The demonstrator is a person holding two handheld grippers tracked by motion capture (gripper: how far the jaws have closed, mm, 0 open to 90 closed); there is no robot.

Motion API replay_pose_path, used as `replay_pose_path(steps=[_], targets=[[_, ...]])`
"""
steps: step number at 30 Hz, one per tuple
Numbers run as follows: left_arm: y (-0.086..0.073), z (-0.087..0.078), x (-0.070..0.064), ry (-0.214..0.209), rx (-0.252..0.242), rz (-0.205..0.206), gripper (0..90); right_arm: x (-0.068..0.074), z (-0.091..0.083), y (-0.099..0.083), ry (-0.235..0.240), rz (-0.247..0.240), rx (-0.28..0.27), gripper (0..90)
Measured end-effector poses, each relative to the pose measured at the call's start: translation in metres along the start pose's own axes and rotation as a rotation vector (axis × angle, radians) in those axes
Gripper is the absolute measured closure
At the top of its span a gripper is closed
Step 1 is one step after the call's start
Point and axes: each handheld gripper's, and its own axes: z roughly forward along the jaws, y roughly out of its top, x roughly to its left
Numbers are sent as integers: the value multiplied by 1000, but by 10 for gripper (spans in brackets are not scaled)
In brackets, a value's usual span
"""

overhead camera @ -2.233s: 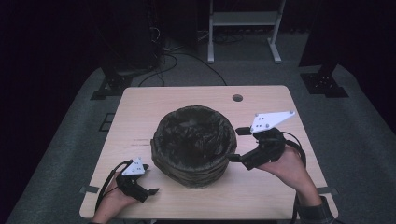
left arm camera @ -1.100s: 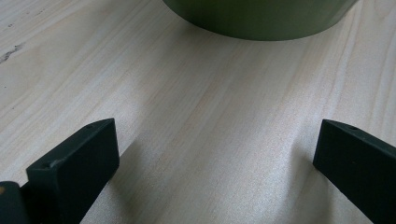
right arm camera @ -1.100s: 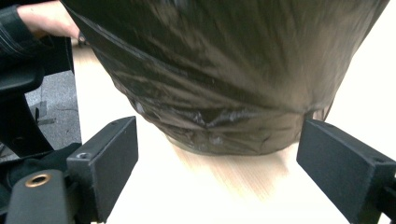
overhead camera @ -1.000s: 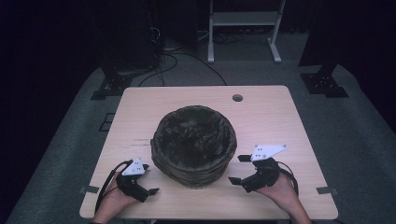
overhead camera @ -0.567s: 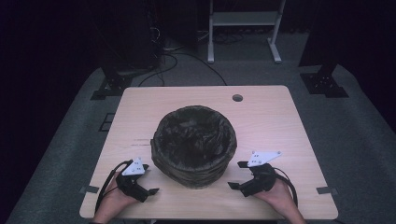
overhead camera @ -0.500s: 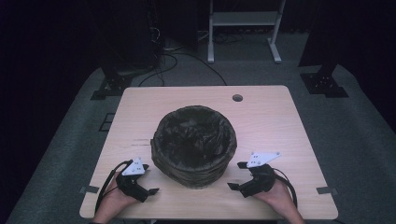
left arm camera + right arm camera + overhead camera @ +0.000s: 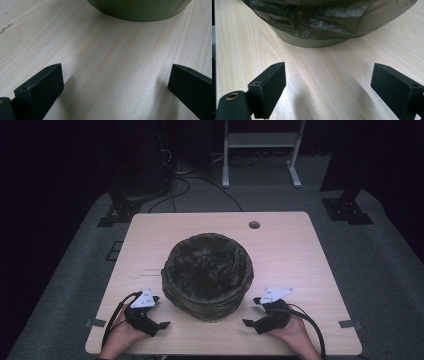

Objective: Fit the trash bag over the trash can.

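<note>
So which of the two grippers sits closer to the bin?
The left gripper looks slightly closer to the bin; the right gripper has a bit more bare table between.

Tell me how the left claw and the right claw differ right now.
The left claw rests near the table's front-left corner, beside the bin; the right claw rests at the front right. The left claw's grey plate lies low and small; the right claw's plate juts out wider. Both are open, empty, resting on the wood, pointing toward the bag-lined bin.
</note>
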Motion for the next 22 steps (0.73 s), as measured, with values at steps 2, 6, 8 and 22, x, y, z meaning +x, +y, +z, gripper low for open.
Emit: replay_pose_path(steps=[2,6,8,22], targets=[[0,0,0,0,0,0,0,0,3,-2,-9,-4,-5,113],[0,0,0,0,0,0,0,2,6,-4,-32,-18,9,113],[0,0,0,0,0,0,0,3,7,-4,-43,-22,14,114],[0,0,1,16,0,-13,0,9,10,-4,-131,-28,47,83]])
